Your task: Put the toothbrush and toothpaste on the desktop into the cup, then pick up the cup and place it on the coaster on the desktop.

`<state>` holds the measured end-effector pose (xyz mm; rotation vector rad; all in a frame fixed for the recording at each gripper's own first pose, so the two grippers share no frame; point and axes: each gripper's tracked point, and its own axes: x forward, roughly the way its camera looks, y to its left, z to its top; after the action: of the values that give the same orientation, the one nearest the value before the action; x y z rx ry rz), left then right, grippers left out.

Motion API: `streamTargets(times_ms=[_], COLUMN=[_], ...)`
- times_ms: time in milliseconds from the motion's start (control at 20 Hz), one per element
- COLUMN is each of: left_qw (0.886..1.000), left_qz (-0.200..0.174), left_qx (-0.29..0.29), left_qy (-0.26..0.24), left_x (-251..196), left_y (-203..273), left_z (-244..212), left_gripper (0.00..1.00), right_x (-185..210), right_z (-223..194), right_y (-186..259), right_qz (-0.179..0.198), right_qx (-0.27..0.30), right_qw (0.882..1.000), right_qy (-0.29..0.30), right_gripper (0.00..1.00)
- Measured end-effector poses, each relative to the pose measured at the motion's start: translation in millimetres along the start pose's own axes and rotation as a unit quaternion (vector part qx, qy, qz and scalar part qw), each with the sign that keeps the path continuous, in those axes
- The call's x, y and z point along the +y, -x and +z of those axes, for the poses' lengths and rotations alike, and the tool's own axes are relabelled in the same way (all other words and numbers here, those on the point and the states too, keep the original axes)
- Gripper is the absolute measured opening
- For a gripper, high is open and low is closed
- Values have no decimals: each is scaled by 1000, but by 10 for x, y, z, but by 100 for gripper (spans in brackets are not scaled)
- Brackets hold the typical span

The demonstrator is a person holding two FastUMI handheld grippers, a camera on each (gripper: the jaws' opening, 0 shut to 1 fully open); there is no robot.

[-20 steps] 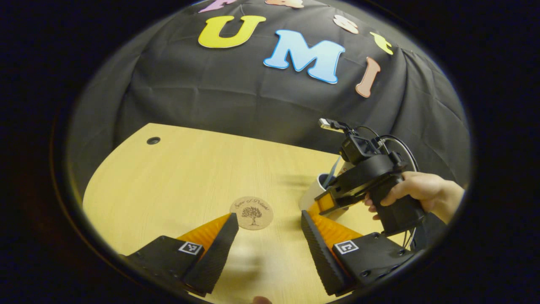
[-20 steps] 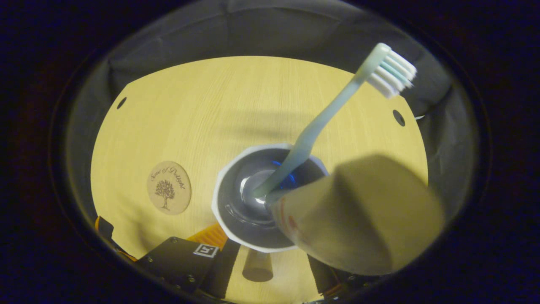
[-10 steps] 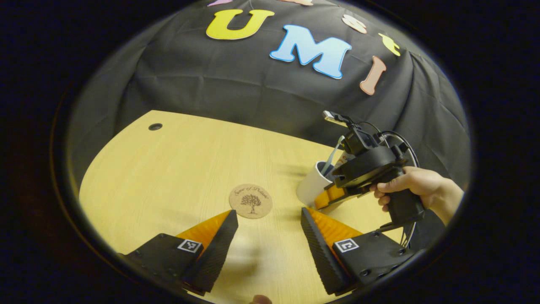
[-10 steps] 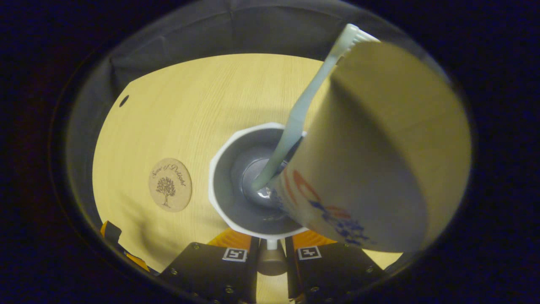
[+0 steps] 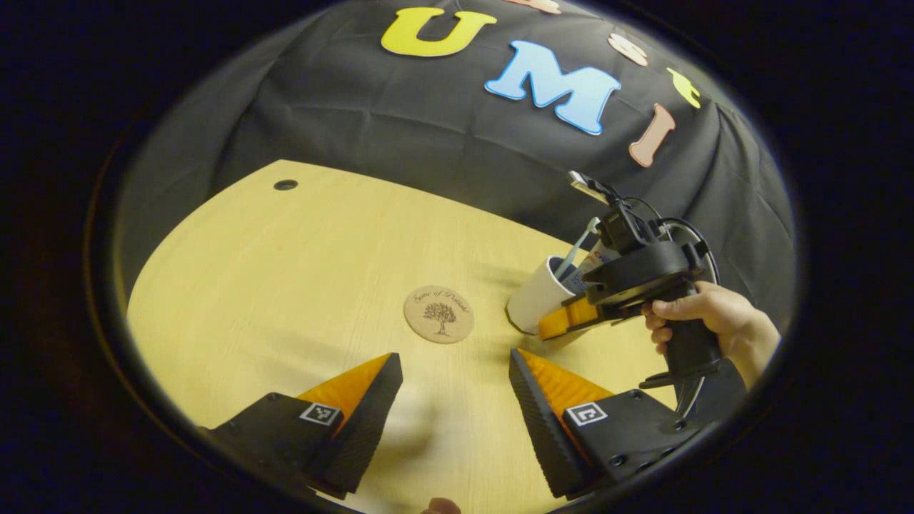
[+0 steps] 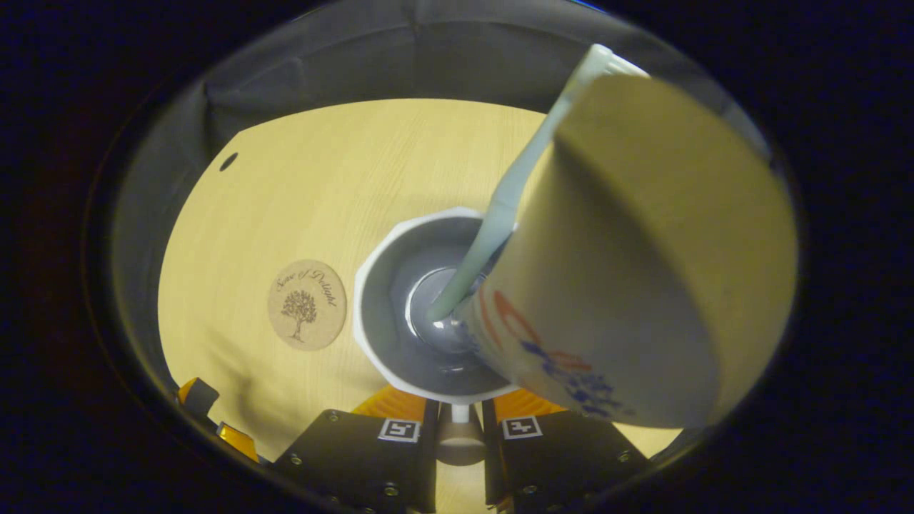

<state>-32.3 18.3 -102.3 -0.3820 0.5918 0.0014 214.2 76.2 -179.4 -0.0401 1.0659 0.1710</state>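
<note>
While the white faceted ceramic cup point(image 6: 418, 314) leans a little in the right gripper point(image 6: 460, 417), its near rim is pinched between fingers drawn almost together, one inside the wall and one outside. A pale blue-green plastic toothbrush point(image 6: 500, 207) stands in the cup with its head up and away from the jaws, and a fat cream toothpaste tube point(image 6: 628, 271) with red and blue print rests beside it, tail end looming close to the camera. Both are already in, so I take the step in hand to be the carry.

The round cork coaster point(image 5: 438, 314) with a tree stamped on it lies flat on the pale wooden desktop point(image 5: 300, 271), near the cup's side and to the left of it as the right gripper looks. That is the relation that matters: a short sideways shift, then a level set-down.

The left gripper point(image 5: 455, 392) hangs wide open over bare wood, holding nothing, with the coaster just ahead of its tips. It is nearer the coaster, but the right one has the cup.
</note>
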Motion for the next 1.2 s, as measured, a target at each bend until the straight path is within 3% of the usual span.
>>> streamTargets(times_ms=[50, 500, 700, 900, 1200], left_qw=[1000, 1000, 999, 999, 999], left_qz=[2, 20, 24, 33, 34], left_qx=[2, -19, -25, -26, -31], left_qy=[4, -5, -2, 5, 14], left_x=[30, 56, 82, 107, 103], left_y=[15, 130, 154, 179, 214], left_z=[-34, 98, 106, 119, 103], left_gripper=[99, 99, 99, 95, 100], right_x=[42, 549, 855, 1061, 1167], right_z=[6, 85, 118, 169, 211], right_y=[36, 306, 257, 168, 25], right_qz=[4, 36, 38, 32, 32], right_qx=[-3, -9, -5, 6, 26], right_qw=[1000, 999, 998, 997, 996], right_qy=[0, 33, 53, 73, 83], right_gripper=[30, 27, 30, 27, 27])
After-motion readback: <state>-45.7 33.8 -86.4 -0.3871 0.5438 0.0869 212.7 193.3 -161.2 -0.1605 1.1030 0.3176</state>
